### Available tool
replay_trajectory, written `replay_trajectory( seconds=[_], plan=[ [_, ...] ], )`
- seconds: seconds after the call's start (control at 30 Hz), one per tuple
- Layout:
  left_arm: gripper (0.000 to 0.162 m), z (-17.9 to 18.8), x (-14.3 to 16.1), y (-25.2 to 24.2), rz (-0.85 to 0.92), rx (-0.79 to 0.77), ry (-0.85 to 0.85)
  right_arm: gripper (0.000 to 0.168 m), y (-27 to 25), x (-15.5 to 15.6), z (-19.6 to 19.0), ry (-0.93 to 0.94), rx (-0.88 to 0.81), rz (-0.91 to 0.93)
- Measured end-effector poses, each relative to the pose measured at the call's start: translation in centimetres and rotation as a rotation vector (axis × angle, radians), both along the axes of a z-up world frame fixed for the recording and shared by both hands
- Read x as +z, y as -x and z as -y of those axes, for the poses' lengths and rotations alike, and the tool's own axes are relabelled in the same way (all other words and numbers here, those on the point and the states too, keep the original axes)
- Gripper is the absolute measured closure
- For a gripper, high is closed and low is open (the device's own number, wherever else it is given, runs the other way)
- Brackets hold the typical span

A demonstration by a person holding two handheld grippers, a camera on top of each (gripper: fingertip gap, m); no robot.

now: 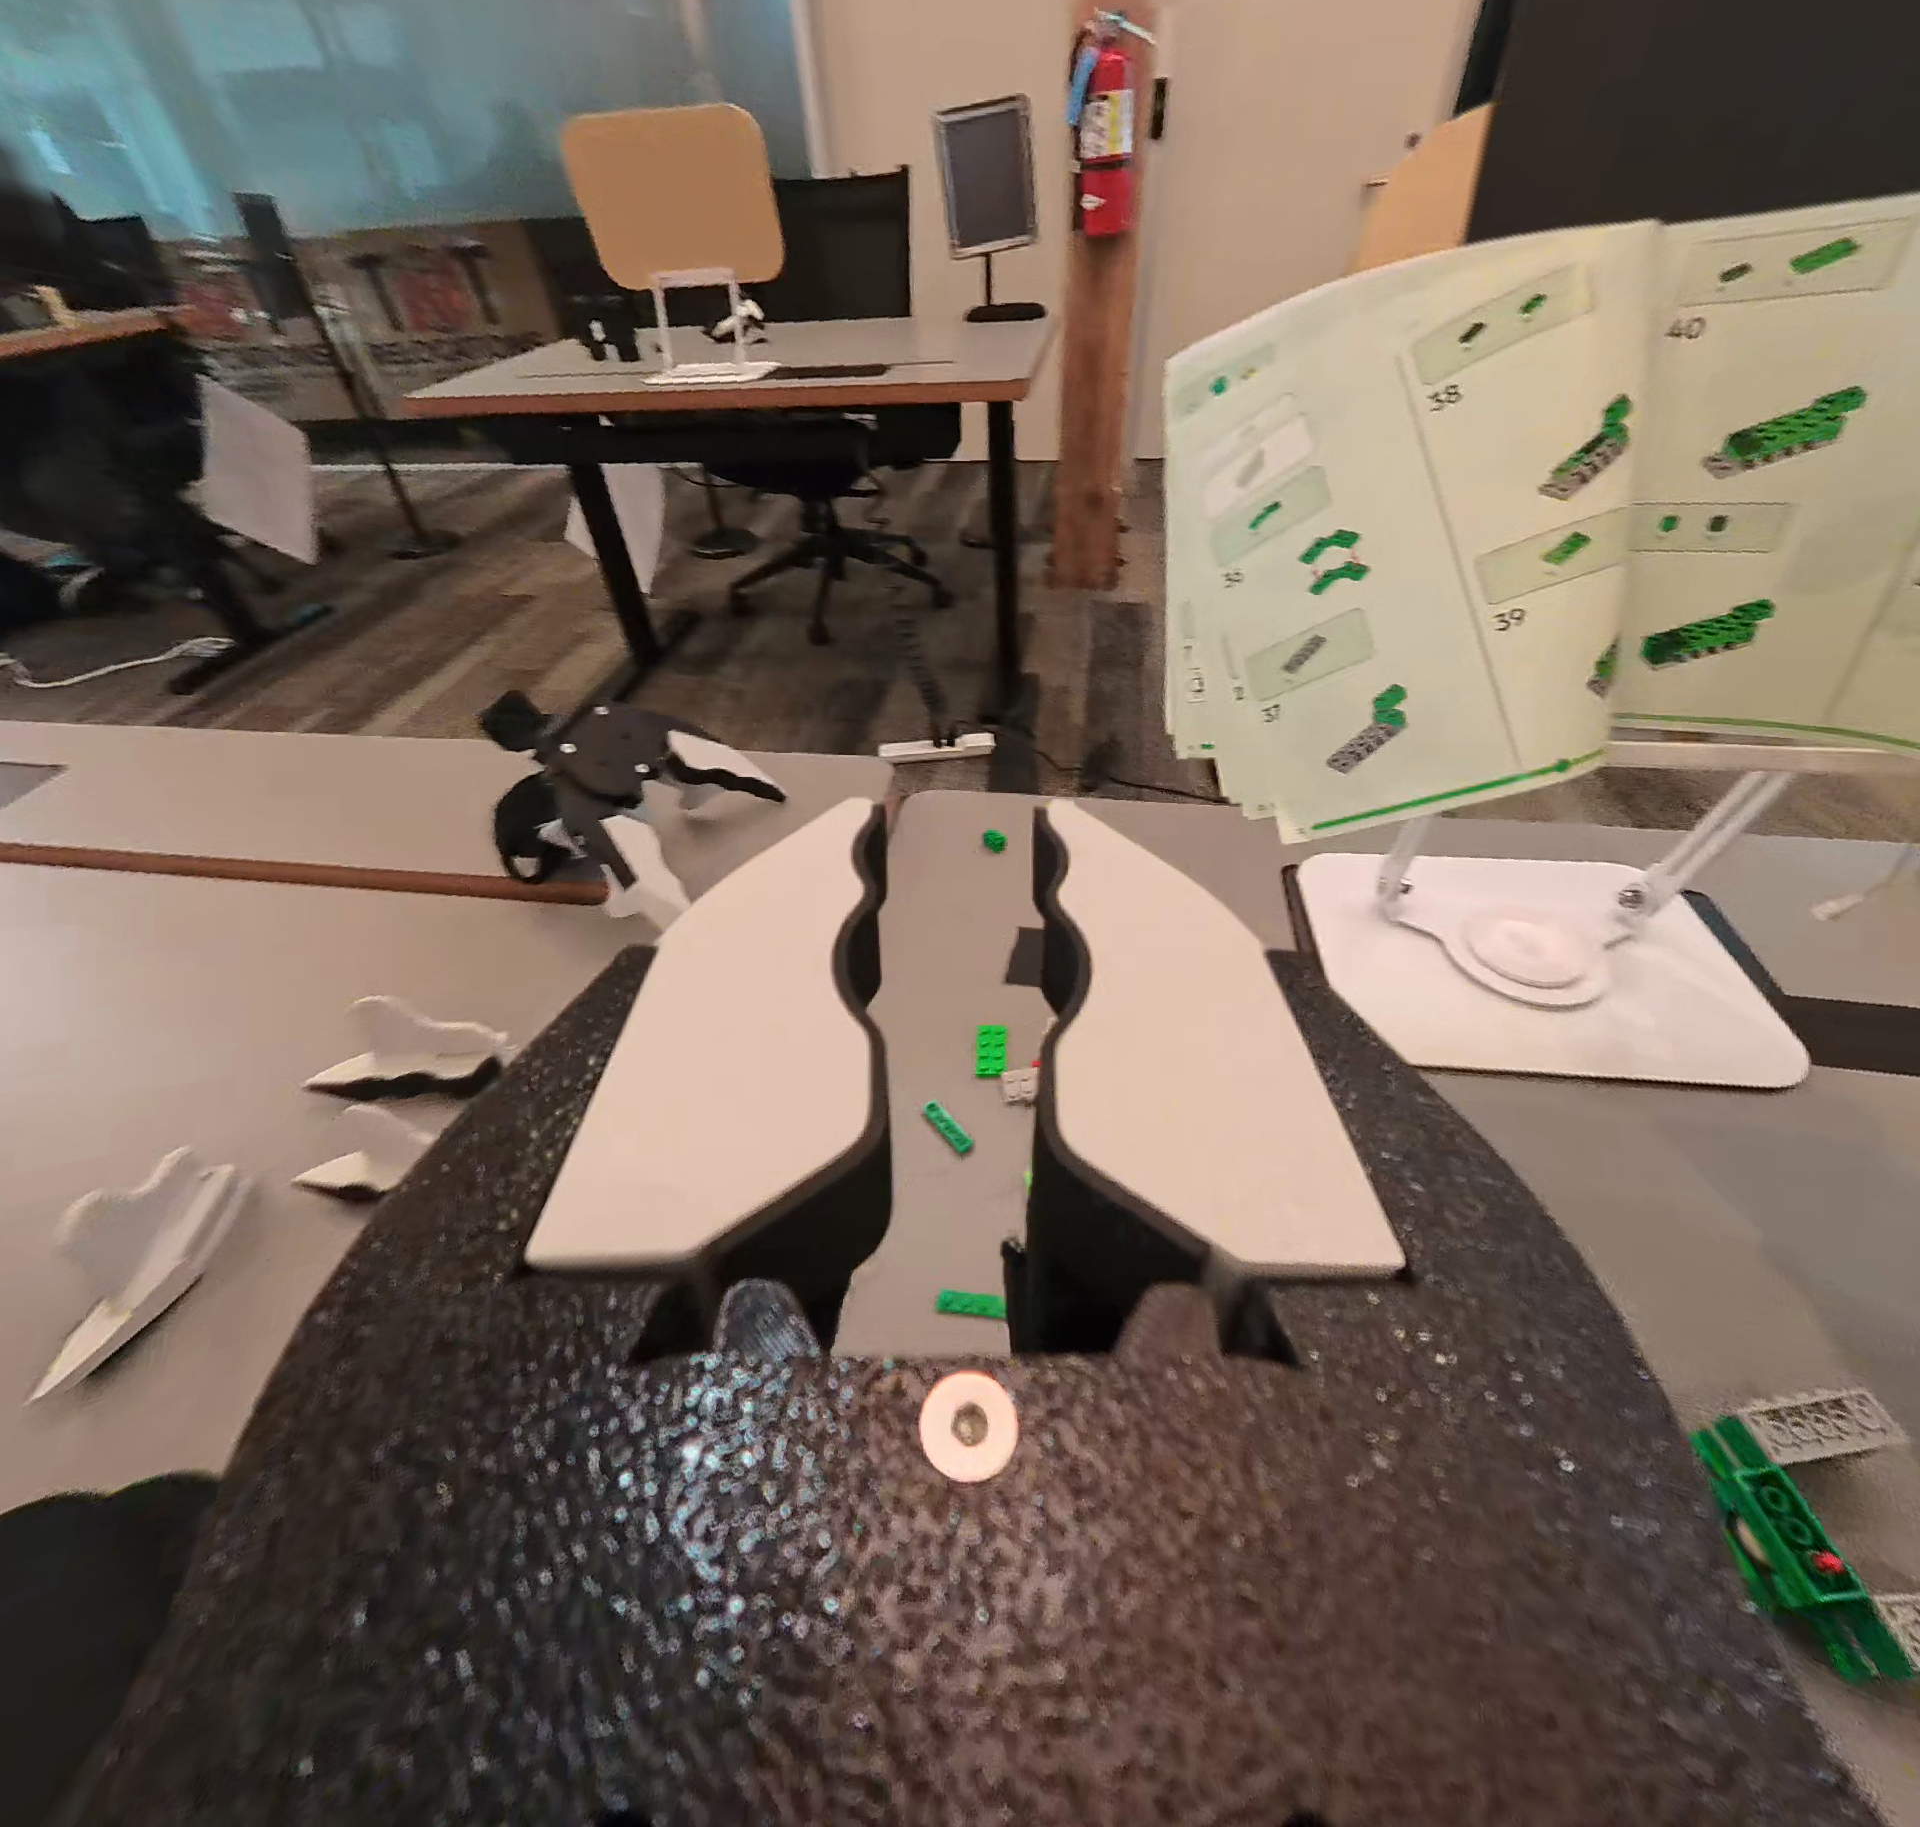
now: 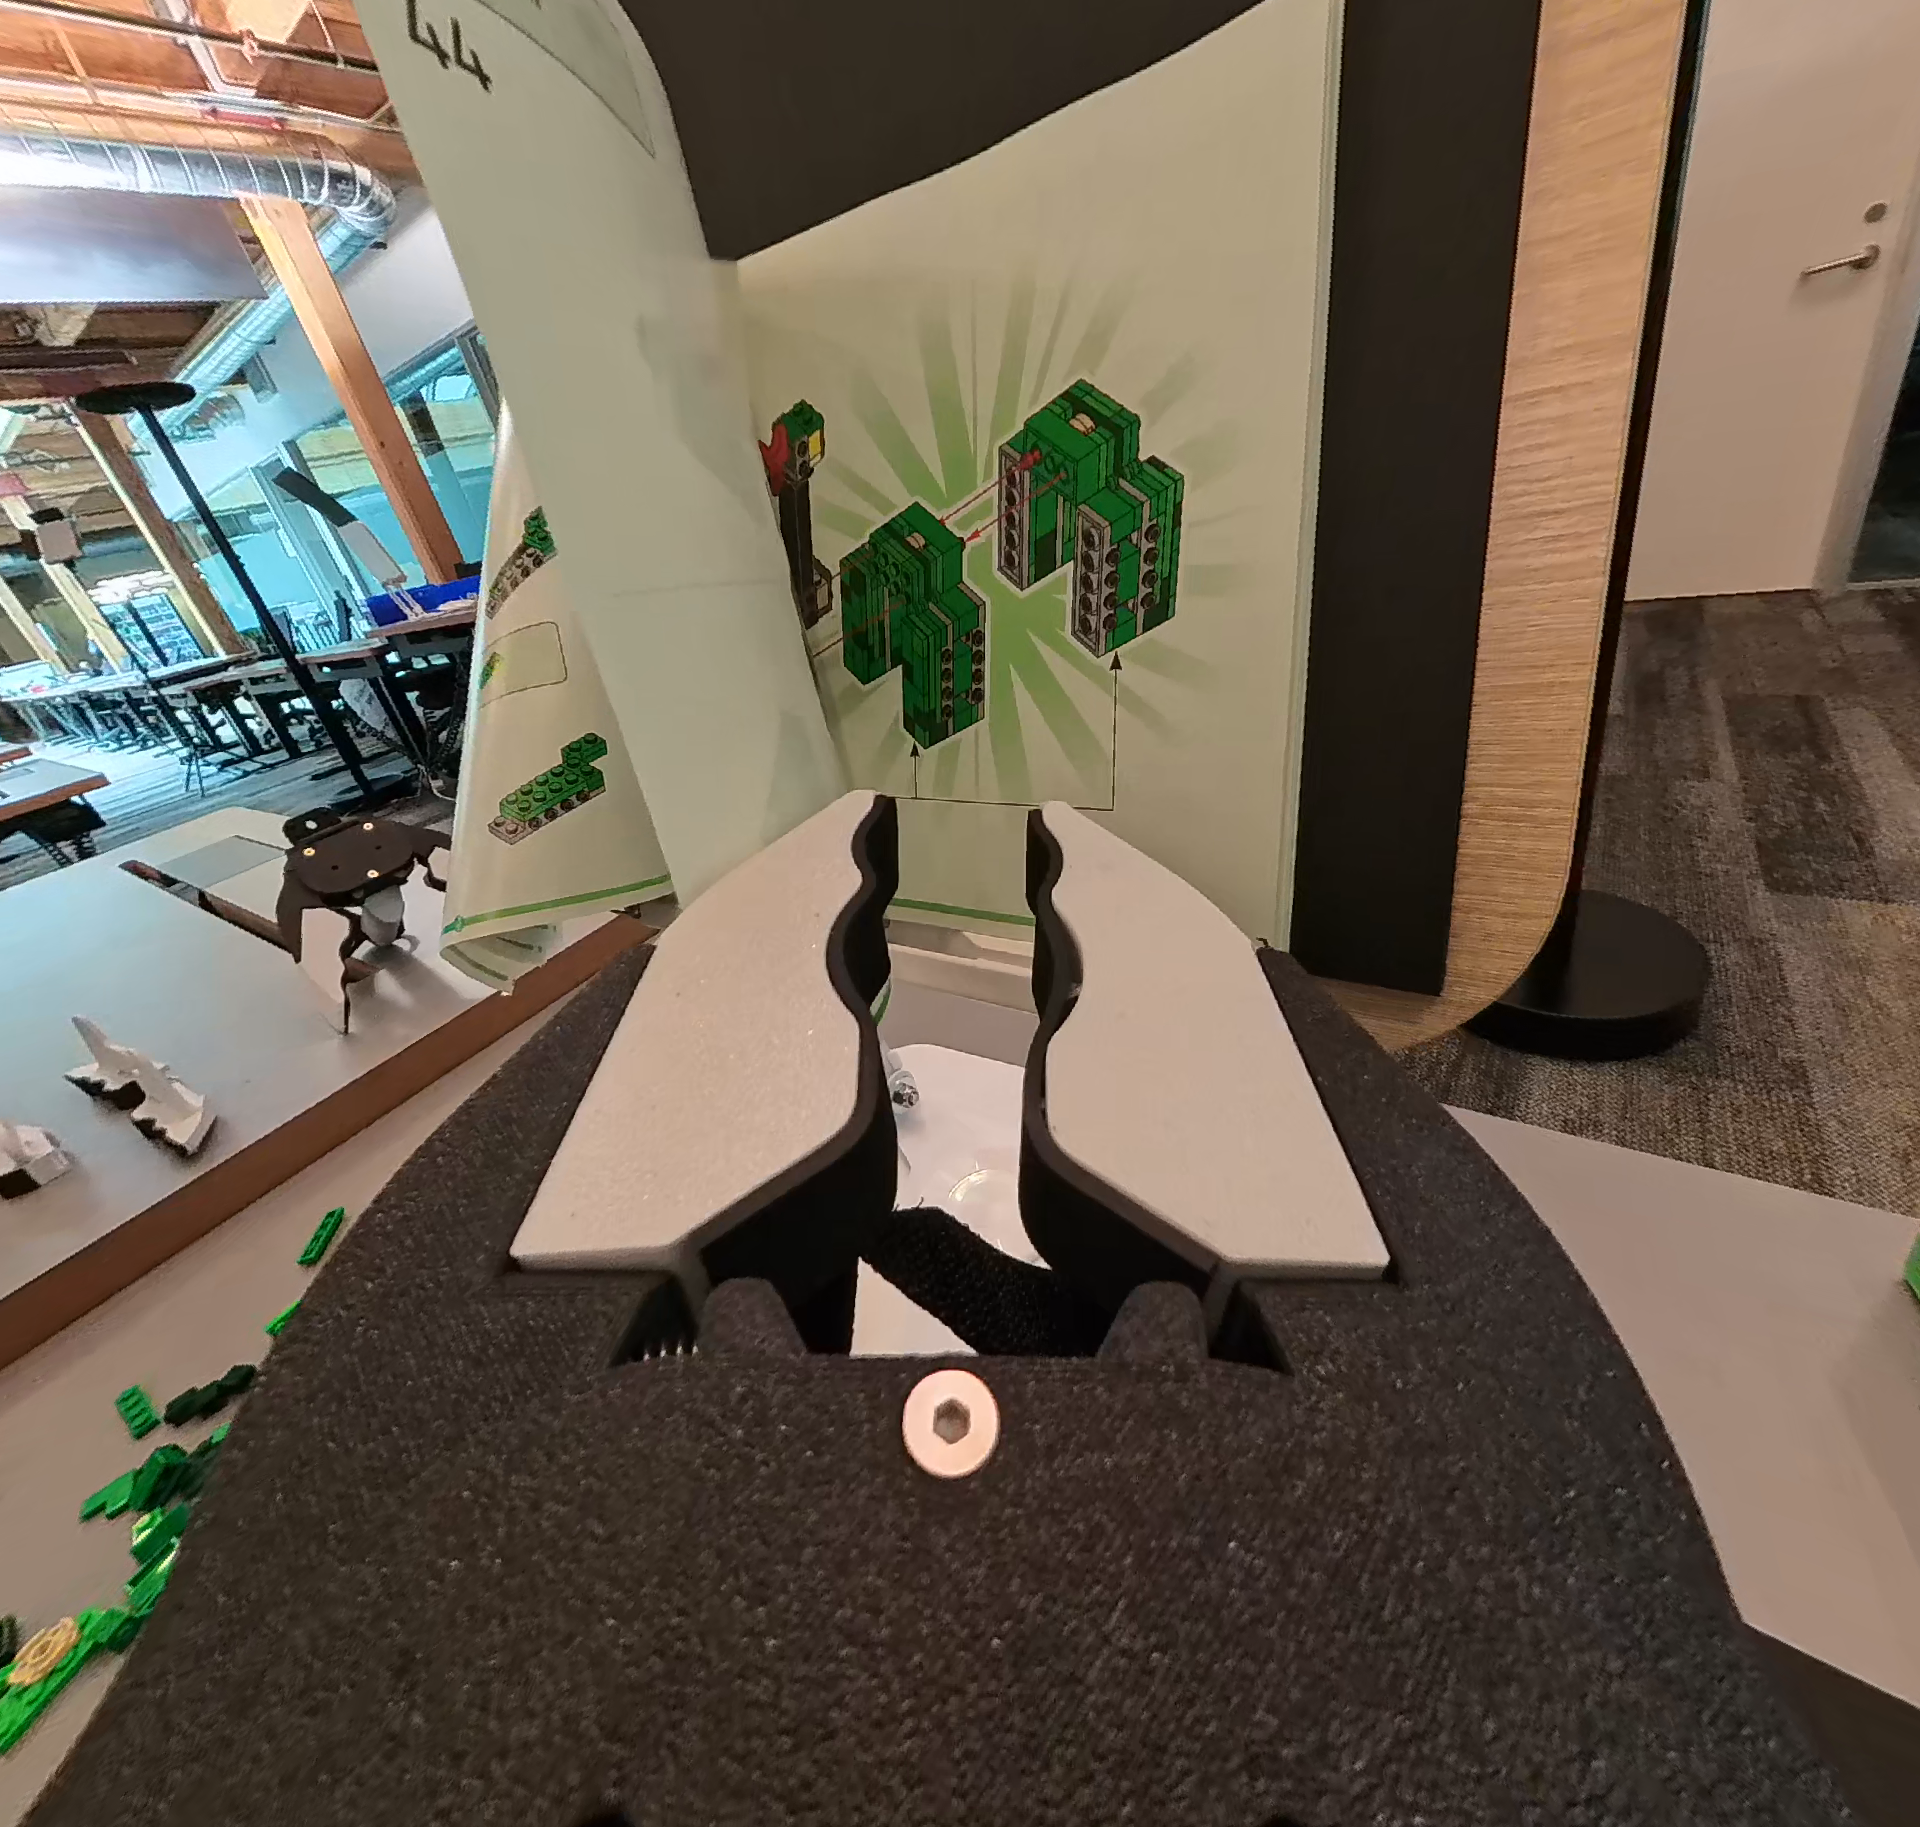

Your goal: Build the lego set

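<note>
My left gripper [image 1: 961, 821] is open and empty, held above the grey table [image 1: 312, 998]. Between its fingers I see loose green pieces: a small green stud [image 1: 994, 841], a green plate [image 1: 994, 1048], a thin green strip [image 1: 948, 1126] and another green plate [image 1: 971, 1304]. A partly built green and grey assembly [image 1: 1808, 1507] lies at the lower right. My right gripper [image 2: 961, 821] is open and empty, pointing at the instruction booklet [image 2: 1039, 551] on its white stand. One booklet page [image 2: 582, 530] curls upright, mid-turn. Several green pieces [image 2: 156, 1465] lie at the lower left.
The booklet [image 1: 1507, 489] stands on a white stand [image 1: 1538, 988] at the table's right. Spare white gripper fingers [image 1: 405, 1050] and a black gripper part [image 1: 603, 769] lie on the left tables. A wood-edged panel on a black base [image 2: 1600, 988] stands behind the booklet. Some 40 cm of space lies between my two pairs of fingers.
</note>
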State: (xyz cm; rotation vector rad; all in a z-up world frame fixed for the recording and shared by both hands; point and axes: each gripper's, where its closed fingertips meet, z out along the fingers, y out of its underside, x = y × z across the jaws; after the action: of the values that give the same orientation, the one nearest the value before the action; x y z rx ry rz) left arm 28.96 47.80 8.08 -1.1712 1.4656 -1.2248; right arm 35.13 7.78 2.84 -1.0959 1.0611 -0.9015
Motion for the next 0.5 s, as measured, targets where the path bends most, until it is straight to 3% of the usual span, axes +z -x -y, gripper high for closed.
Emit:
replay_trajectory(
  seconds=[0.5],
  plan=[
    [0.137, -4.0, 0.5, 3.7, 0.016, 0.112, -0.013, 0.146, 0.1, 0.0, 0.2, -0.001, -0.005, -0.001]
  ],
)
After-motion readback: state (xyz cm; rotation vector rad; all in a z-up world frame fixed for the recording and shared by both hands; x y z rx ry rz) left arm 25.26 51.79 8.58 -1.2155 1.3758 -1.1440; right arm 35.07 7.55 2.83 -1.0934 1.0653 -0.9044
